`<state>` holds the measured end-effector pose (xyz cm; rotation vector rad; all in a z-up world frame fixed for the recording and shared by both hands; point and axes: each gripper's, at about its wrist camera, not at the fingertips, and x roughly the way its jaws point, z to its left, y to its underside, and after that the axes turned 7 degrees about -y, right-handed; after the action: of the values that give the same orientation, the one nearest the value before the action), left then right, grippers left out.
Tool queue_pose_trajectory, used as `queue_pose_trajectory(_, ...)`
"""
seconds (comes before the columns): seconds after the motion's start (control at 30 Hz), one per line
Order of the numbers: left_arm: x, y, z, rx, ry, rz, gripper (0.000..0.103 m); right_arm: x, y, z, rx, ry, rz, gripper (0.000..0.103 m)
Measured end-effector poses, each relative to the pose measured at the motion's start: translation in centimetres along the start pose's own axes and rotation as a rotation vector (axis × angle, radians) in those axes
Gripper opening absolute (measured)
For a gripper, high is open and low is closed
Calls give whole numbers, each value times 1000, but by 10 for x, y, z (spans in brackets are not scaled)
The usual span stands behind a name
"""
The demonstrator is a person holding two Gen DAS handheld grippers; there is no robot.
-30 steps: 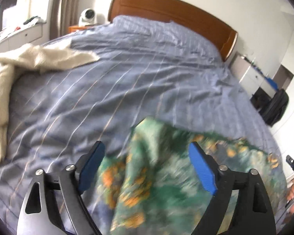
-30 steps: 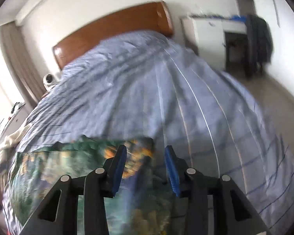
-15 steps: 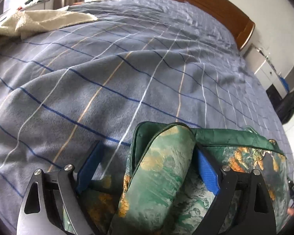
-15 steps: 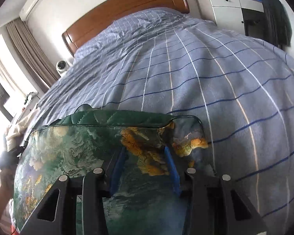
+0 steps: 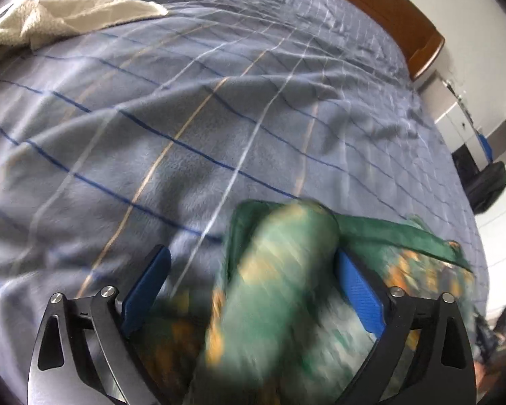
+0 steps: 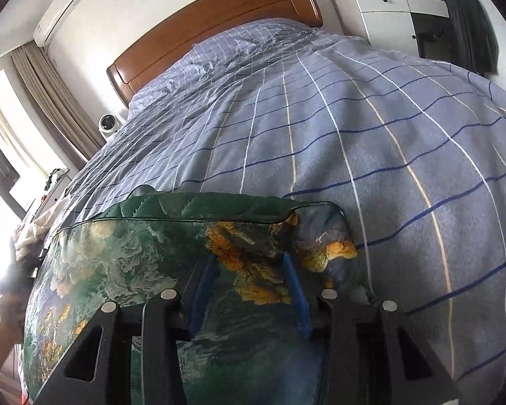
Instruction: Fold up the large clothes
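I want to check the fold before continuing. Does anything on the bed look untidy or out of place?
Yes. The green patterned garment bulges up as a rolled hump at its left corner, not flat. A cream blanket lies crumpled at the far left edge of the bed.

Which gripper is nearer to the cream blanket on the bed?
Left. The cream blanket lies far ahead and left of the left gripper. From the right gripper it shows only at the far left edge, beyond the green garment.

Both wrist views close over the bed (image 5: 219, 128), angled down toward the shared headboard (image 6: 216, 30)
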<state>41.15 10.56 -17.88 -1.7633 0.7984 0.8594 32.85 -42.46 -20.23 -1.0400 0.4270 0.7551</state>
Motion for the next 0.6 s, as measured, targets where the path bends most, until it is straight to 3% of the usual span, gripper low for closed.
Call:
queue_pose_trajectory(0.07, -36, 6, -8, 52, 40, -58, 95, 0, 0, 1, -1, 3, 2, 41)
queue_pose_trajectory(0.17, -101, 29, -42, 214, 85, -158, 97, 0, -1, 3, -3, 9, 5, 42)
queue_pose_trajectory(0.3, -138, 64, -121, 449, 196, -173, 100, 0, -2, 4, -5, 14, 9, 42)
queue_pose_trajectory(0.37, -127, 70, -157, 499, 231, -145, 100, 0, -3, 5, -6, 16, 10, 42)
queue_pose_trajectory(0.43, -103, 69, -186, 515, 219, -132, 100, 1, -3, 5, -5, 15, 11, 42)
queue_pose_trajectory(0.53, -50, 59, -210, 465, 141, -103, 100, 1, -2, 5, -5, 15, 13, 42)
queue_pose_trajectory(0.6, 1, 61, -217, 483, 32, -11, 99, 1, -2, 4, -3, 15, 15, 43)
